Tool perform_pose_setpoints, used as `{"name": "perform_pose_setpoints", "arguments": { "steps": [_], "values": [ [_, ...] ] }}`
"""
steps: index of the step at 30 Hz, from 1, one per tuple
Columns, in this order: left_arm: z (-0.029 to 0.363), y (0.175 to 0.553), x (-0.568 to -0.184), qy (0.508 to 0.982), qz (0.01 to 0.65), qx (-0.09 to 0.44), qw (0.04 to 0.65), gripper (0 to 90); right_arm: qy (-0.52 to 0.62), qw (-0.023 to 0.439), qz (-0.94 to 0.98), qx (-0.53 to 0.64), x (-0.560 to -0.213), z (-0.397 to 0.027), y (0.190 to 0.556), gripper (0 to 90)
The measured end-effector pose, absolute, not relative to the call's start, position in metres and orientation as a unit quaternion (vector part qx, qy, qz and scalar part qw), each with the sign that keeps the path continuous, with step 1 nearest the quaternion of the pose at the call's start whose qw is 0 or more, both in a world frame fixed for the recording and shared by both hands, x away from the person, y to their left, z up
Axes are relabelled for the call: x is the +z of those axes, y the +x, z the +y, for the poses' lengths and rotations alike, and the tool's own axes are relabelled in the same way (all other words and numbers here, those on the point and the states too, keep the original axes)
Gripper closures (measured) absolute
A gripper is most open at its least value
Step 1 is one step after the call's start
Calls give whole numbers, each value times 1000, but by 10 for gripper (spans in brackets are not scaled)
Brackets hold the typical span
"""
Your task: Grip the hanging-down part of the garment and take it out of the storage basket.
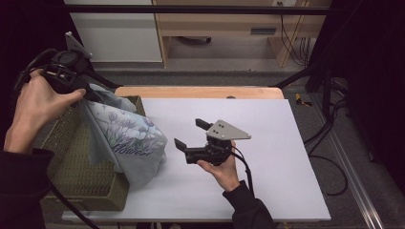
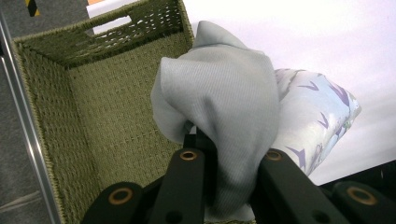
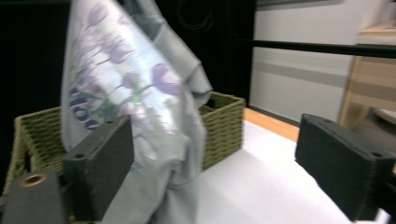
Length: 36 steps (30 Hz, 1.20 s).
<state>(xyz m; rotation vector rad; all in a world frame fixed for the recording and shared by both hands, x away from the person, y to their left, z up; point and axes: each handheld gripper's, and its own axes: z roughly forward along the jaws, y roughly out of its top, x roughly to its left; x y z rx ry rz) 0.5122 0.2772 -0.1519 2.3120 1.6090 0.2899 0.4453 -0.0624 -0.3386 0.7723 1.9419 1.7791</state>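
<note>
High view: a white surface (image 1: 267,143) carries a green woven basket (image 1: 71,162) at its left edge, and a grey shirt (image 1: 129,138) printed with purple flowers hangs from the left tool (image 1: 88,93), raised over the basket's far end. The shirt drapes across the basket's right wall, its lower part resting on the surface just beside the basket. The person's left hand (image 1: 36,102) grips the left tool; a cable trails from it toward the lower edge. The right hand (image 1: 222,167) holds the right tool (image 1: 191,136) over the middle of the surface, jaws pointing left toward the shirt and set wide apart, with nothing between them; a grey three-cornered plate (image 1: 229,130) sits on top of it. Left gripper view: the left tool (image 2: 224,158) is clamped on a bunched fold of the shirt (image 2: 224,107), which rises between the two black jaws; behind it lies the basket (image 2: 93,107), its interior bare weave, with a handle slot in the far wall, and the printed part of the shirt hangs over the rim toward the surface (image 2: 303,37). Right gripper view: the right tool (image 3: 210,163) stands open, its jaws well apart; the shirt (image 3: 135,102), somewhat blurred, hangs in front of the basket (image 3: 224,126), close by the left-hand jaw, though whether it touches cannot be told.
</note>
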Motion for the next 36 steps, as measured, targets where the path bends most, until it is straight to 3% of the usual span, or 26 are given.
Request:
{"name": "perform_pose_setpoints", "arguments": {
  "steps": [21, 36],
  "values": [
    [279, 511, -153, 808, 558, 97, 161, 840, 350, 259, 666, 605, -372, -153, 419, 35],
    [281, 509, -154, 808, 558, 97, 163, 839, 391, 284, 649, 587, -398, -189, 400, 8]
  ]
}}
